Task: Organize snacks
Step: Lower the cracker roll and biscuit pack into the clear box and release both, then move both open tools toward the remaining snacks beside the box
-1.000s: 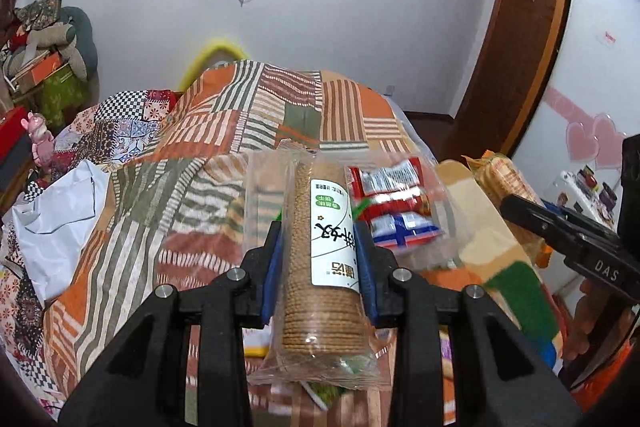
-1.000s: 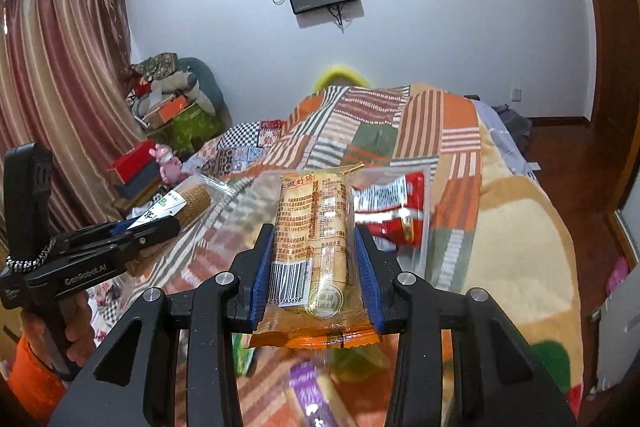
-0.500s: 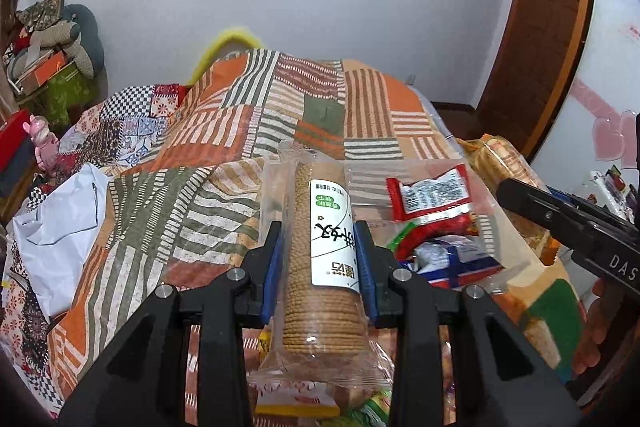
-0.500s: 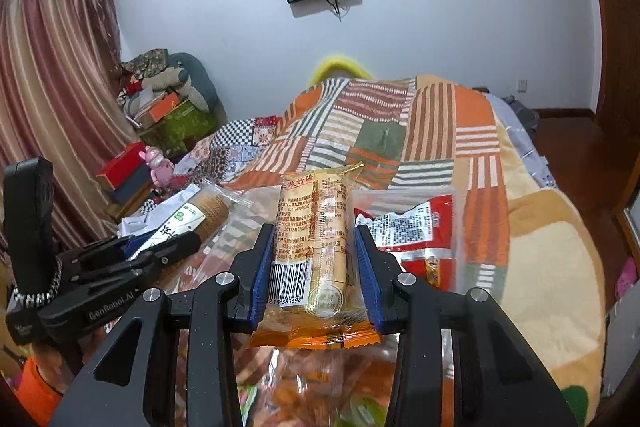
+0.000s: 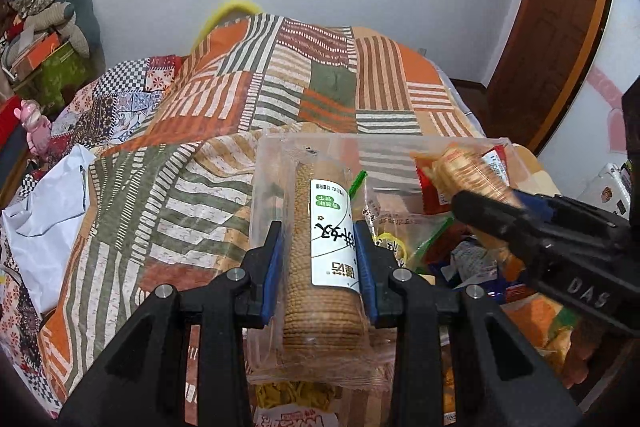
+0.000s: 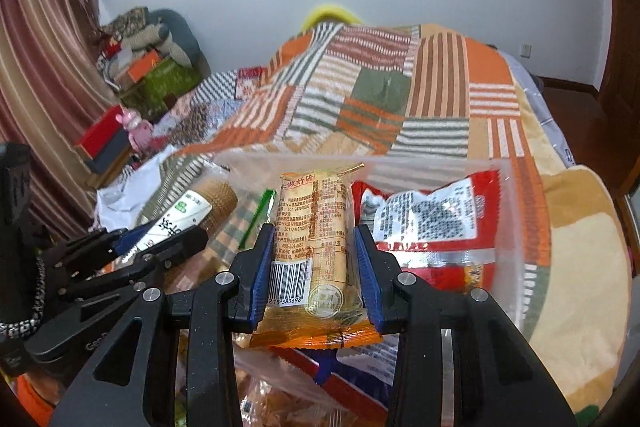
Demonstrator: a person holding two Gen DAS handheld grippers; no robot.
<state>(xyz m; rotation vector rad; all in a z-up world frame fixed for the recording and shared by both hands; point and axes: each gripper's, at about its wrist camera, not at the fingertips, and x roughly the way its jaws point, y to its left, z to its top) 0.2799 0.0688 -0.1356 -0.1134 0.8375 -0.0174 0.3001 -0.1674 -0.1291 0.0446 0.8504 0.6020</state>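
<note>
**2 biscuit packs held over the snack bin**

The clear-wrapped roll of round brown biscuits (image 5: 322, 259) is clamped by the left gripper (image 5: 320, 267). The orange plastic cracker pack (image 6: 314, 251) is pinched by the right gripper (image 6: 316, 267). Both hang above the transparent plastic bin (image 6: 508, 227) on the striped patchwork blanket (image 5: 280, 79).

Left tongs (image 5: 320, 263) clamp biscuit roll (image 5: 322, 259), right tongs (image 6: 316, 267) clamp cracker pack (image 6: 316, 239), side by side above clear bin (image 6: 508, 219) of snacks on bed (image 5: 280, 87). Red packet (image 6: 432, 219) lies in bin, right of cracker pack.
</note>
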